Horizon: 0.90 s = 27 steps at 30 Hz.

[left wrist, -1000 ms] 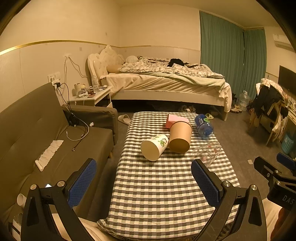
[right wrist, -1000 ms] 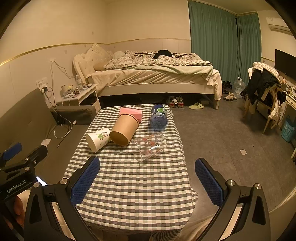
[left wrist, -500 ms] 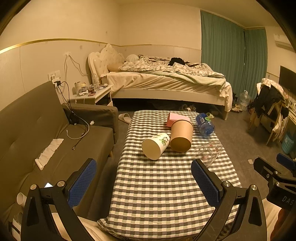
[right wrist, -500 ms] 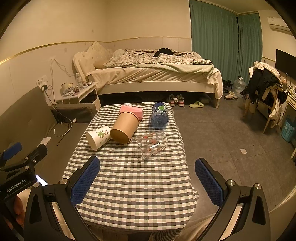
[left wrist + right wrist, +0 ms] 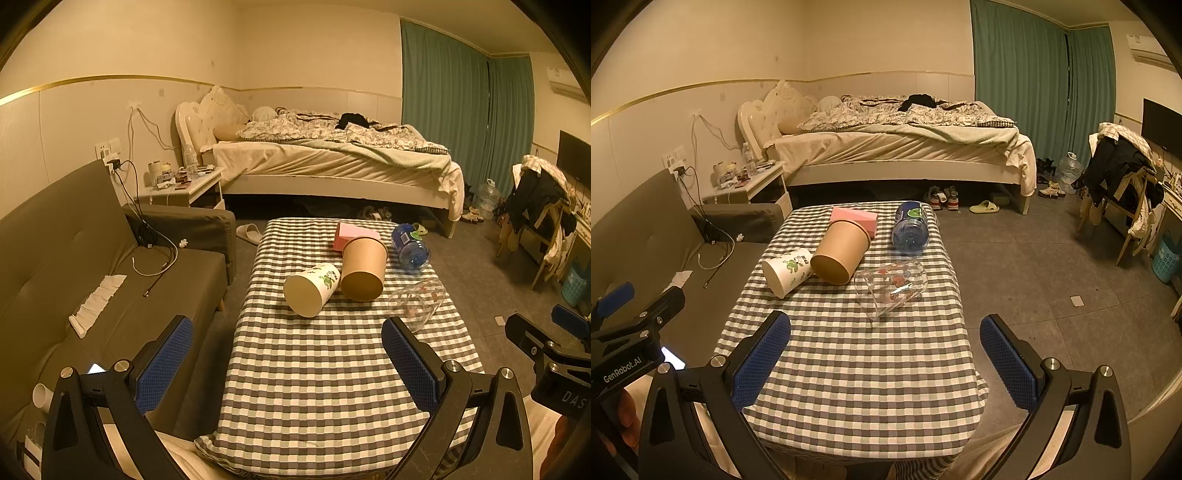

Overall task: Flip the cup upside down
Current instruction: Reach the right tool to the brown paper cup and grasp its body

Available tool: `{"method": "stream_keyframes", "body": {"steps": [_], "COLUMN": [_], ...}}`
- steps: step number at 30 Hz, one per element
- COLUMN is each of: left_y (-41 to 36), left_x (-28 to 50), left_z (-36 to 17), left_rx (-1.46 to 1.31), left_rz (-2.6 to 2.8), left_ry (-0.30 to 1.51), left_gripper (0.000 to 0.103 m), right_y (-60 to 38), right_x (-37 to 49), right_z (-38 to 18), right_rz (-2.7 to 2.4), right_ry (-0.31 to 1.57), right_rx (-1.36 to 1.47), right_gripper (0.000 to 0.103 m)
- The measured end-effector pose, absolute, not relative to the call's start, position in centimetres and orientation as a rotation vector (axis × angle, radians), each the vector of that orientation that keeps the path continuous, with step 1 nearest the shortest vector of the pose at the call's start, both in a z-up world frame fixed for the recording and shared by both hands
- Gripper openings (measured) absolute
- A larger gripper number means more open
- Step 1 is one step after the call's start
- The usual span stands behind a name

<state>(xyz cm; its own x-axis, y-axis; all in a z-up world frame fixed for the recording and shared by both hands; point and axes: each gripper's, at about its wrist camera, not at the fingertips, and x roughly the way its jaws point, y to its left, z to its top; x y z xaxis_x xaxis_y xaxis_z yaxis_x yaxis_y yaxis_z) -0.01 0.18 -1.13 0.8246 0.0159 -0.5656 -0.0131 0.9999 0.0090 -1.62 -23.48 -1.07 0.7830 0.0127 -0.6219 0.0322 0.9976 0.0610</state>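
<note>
Three cups lie on their sides on the checked table (image 5: 325, 369) (image 5: 857, 362). A white paper cup with a green print (image 5: 312, 288) (image 5: 788, 271) lies at the left. A brown paper cup (image 5: 364, 267) (image 5: 842, 251) lies beside it. A clear printed glass cup (image 5: 417, 301) (image 5: 892, 286) lies at the right. My left gripper (image 5: 288, 363) is open and empty above the table's near end. My right gripper (image 5: 886, 360) is open and empty, short of the clear cup.
A pink box (image 5: 354, 236) (image 5: 855, 218) and a blue water bottle on its side (image 5: 410, 247) (image 5: 910, 230) lie at the table's far end. A grey sofa (image 5: 92, 280) stands to the left. A bed (image 5: 332, 166) stands behind. A chair with clothes (image 5: 1119, 184) is at the right.
Both views have drifted slightly; the cups sit a little higher in frame. No object has moved and both grippers stay open.
</note>
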Motion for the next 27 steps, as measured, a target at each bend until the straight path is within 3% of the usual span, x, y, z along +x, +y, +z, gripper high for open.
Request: {"method": "stream_keyframes", "body": {"steps": [27], "left_y": [2.9], "left_x": [6.4], "left_z": [-4.3], "left_rx": [-0.044], "left_rz": [0.022], "left_ry": [0.696], "left_gripper": [0.103], "right_y": [-20.7], "right_x": [4.0], "right_z": [-3.5], "right_rz": [0.0], "right_ry": [0.763], "right_rx": [0.011], "right_gripper": [0.103]}}
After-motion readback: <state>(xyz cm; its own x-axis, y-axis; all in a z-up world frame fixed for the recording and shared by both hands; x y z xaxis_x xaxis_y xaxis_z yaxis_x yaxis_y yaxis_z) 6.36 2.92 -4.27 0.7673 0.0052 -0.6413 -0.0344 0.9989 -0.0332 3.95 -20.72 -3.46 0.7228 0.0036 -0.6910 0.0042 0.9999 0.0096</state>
